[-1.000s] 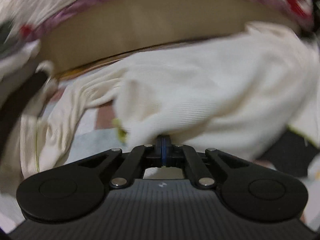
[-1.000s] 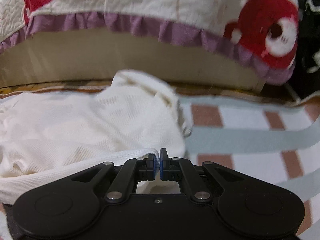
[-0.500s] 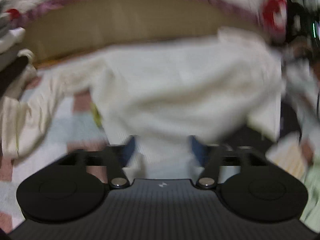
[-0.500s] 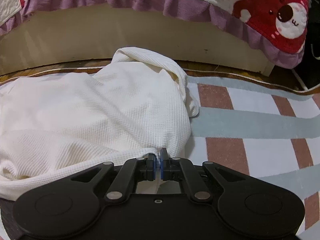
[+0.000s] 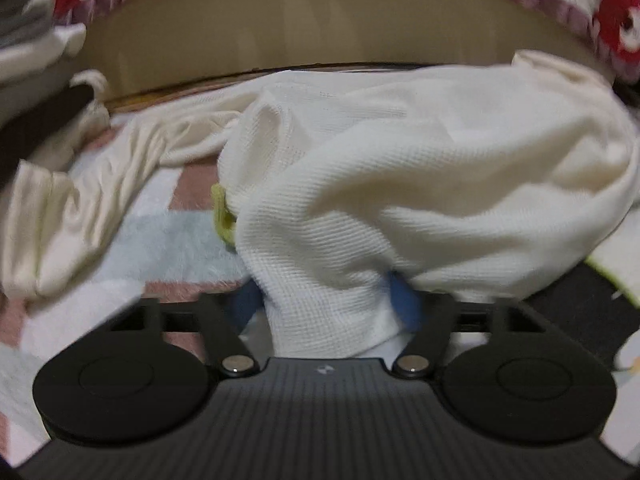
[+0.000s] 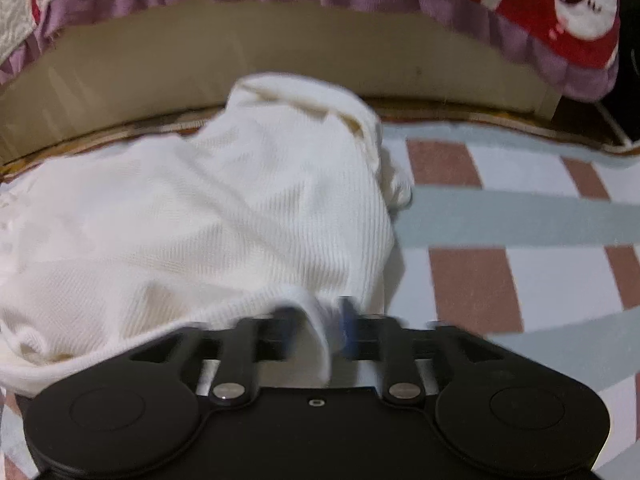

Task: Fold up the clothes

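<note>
Left gripper (image 5: 326, 304): blue-padded fingers (image 5: 404, 300) spread wide, a fold of the white waffle-knit garment (image 5: 420, 168) draped loose between them, nothing pinched. Right gripper (image 6: 318, 326): fingers (image 6: 347, 320) parted a smaller way, blurred, the garment's ribbed hem (image 6: 256, 304) lying in the gap; pads don't close on it.

Garment (image 6: 224, 208) sits heaped on the checked rug (image 6: 500, 216) (pink, grey-blue, white squares), bunched right in front of both grippers, far edge close to the beige bed base (image 6: 280, 60). In the left view a long cream sleeve (image 5: 100, 184) trails off to the left over the rug; can't tell whether it belongs to the same piece. A small yellow-green bit (image 5: 222, 216) pokes out at the garment's left edge, what it is unclear. Dark cloth (image 5: 580, 304) lies at lower right under the heap.

Above the bed base hangs a quilt (image 6: 560, 4) with purple ruffle and red bear print. More clothes, grey and white, blurred at upper left of the left view (image 5: 28, 40).
</note>
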The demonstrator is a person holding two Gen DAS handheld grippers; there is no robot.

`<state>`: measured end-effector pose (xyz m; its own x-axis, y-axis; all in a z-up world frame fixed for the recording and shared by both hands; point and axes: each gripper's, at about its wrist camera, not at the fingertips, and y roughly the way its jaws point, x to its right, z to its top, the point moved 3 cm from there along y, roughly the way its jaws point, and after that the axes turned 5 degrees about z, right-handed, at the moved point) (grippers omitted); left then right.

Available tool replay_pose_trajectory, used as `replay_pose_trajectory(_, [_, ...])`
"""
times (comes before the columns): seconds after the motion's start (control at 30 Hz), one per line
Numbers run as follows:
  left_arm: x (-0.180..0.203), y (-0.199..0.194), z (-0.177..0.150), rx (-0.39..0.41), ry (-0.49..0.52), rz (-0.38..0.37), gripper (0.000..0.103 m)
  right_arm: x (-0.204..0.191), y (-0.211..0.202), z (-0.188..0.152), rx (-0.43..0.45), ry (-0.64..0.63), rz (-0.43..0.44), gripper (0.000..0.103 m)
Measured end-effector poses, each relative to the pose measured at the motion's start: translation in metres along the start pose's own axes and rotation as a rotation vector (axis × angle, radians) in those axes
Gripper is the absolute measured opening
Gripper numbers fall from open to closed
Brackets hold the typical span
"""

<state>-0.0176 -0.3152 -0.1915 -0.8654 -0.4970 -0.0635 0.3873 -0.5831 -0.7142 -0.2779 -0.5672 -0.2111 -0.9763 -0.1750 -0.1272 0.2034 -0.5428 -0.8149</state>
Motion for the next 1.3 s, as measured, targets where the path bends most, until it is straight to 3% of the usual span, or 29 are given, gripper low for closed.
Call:
replay_pose_trajectory(0.03, [0.0, -0.001, 0.0, -0.003, -0.012, -0.04, 0.016, 0.002, 0.004, -0.004, -0.025, 0.01, -0.008, 0.057])
replay_pose_trajectory(0.07, [0.0, -0.005, 0.002, 0.011, -0.013, -0.035, 0.012, 0.004, 0.007, -0.008, -0.05, 0.018, -0.008, 0.059])
replay_pose_trajectory(0.13, [0.0, -0.016, 0.006, 0.047, -0.005, -0.017, 0.009, 0.008, 0.014, -0.016, -0.099, 0.034, -0.006, 0.061])
replay_pose_trajectory(0.17, [0.0, -0.022, 0.009, 0.069, 0.003, -0.007, 0.009, 0.008, 0.012, -0.016, -0.099, 0.029, 0.018, 0.057])
replay_pose_trajectory(0.23, [-0.004, -0.042, 0.014, 0.1, -0.032, -0.014, 0.009, 0.006, 0.008, -0.017, -0.1, 0.019, 0.068, 0.016])
replay_pose_trajectory(0.27, [-0.007, -0.055, 0.017, 0.114, -0.055, -0.017, 0.009, 0.006, 0.006, -0.018, -0.101, 0.013, 0.09, 0.006])
replay_pose_trajectory(0.4, [-0.026, -0.101, 0.029, 0.154, -0.172, -0.05, 0.008, -0.013, -0.03, -0.008, -0.077, -0.078, 0.033, 0.004])
replay_pose_trajectory(0.67, [-0.063, -0.206, 0.05, 0.254, -0.195, -0.041, 0.008, -0.074, -0.154, 0.015, 0.027, -0.35, -0.004, 0.003])
replay_pose_trajectory(0.83, [-0.074, -0.277, 0.034, 0.314, -0.23, -0.053, 0.008, -0.098, -0.234, 0.01, 0.094, -0.419, 0.033, 0.003])
replay_pose_trajectory(0.97, [-0.085, -0.302, -0.016, 0.22, -0.37, -0.123, 0.008, -0.114, -0.267, -0.017, 0.047, -0.442, 0.135, 0.003])
replay_pose_trajectory(1.13, [-0.082, -0.288, -0.072, 0.053, -0.338, -0.031, 0.008, -0.135, -0.256, -0.077, -0.156, -0.459, 0.275, 0.003])
replay_pose_trajectory(1.23, [-0.084, -0.262, -0.09, -0.137, -0.354, -0.015, 0.011, -0.139, -0.234, -0.1, -0.307, -0.361, 0.394, 0.003])
replay_pose_trajectory(1.3, [-0.081, -0.256, -0.093, -0.185, -0.303, 0.023, 0.013, -0.144, -0.231, -0.099, -0.319, -0.322, 0.437, 0.005])
